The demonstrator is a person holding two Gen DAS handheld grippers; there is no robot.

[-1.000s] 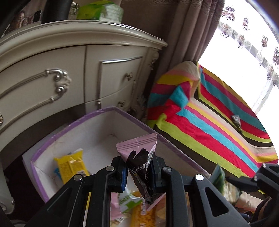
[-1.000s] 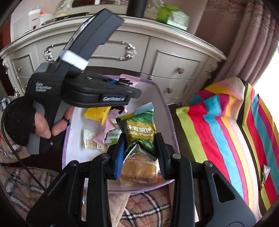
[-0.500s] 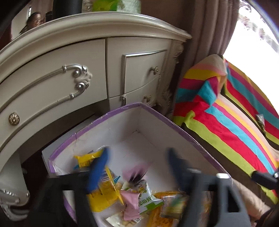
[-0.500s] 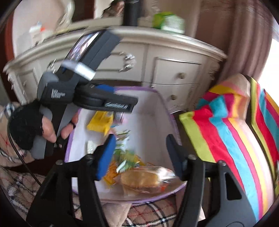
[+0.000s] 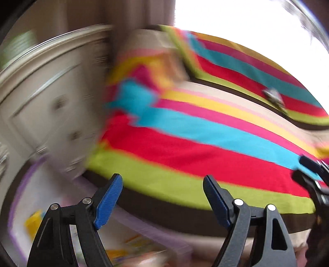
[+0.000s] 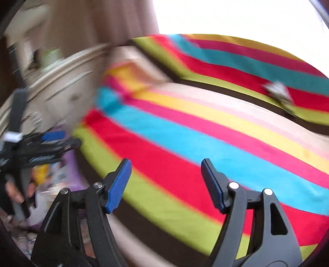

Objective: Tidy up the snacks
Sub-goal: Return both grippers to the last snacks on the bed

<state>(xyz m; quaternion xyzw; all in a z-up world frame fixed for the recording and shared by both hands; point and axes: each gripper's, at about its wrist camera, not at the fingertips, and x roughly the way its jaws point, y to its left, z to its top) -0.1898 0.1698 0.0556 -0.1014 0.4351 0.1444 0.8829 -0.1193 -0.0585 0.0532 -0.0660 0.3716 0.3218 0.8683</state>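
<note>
A bed under a brightly striped blanket filled most of both blurred views, with a cream dresser and a brown curtain at the left. Low at the left edge stood the purple-rimmed box, holding snack packets, one of them yellow; the blur made the others hard to tell apart. The left gripper hung over the near edge of the bed, just right of the box, its blue-padded jaws wide apart with nothing between them. In the right wrist view that same gripper showed at the far left, gripped by a hand above the box. The right gripper pointed over the blanket's red and green stripes, its jaws having just been opening, spread wide and empty. Far to the right, well apart from both grippers, what appeared to be one small silvery packet lay on the blanket near the fold.
</note>
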